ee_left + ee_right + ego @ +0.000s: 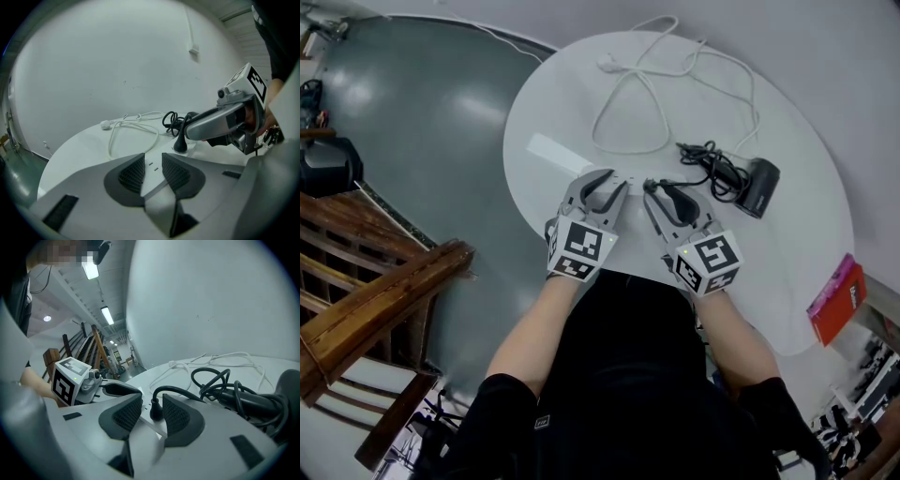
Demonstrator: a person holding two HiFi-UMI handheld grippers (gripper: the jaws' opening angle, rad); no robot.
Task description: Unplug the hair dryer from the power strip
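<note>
A white power strip (pixel 558 153) lies across the middle of the round white table (pixel 787 272). The hair dryer's black plug (pixel 156 409) stands in a socket near its right end. Its black cord (pixel 712 169) coils to the black hair dryer (pixel 759 186) lying further right. My left gripper (pixel 617 181) is down over the strip; in its own view the strip (pixel 151 174) runs between the spread pads, and no squeeze shows. My right gripper (pixel 664 190) is open astride the plug, which sits closest to the right pad (pixel 177 416).
The strip's white cord (pixel 628 112) loops over the far half of the table and ends in a loose plug (pixel 607 64). A pink box (pixel 836 300) sits at the table's right edge. Wooden stair rails (pixel 375 300) run along the floor at left.
</note>
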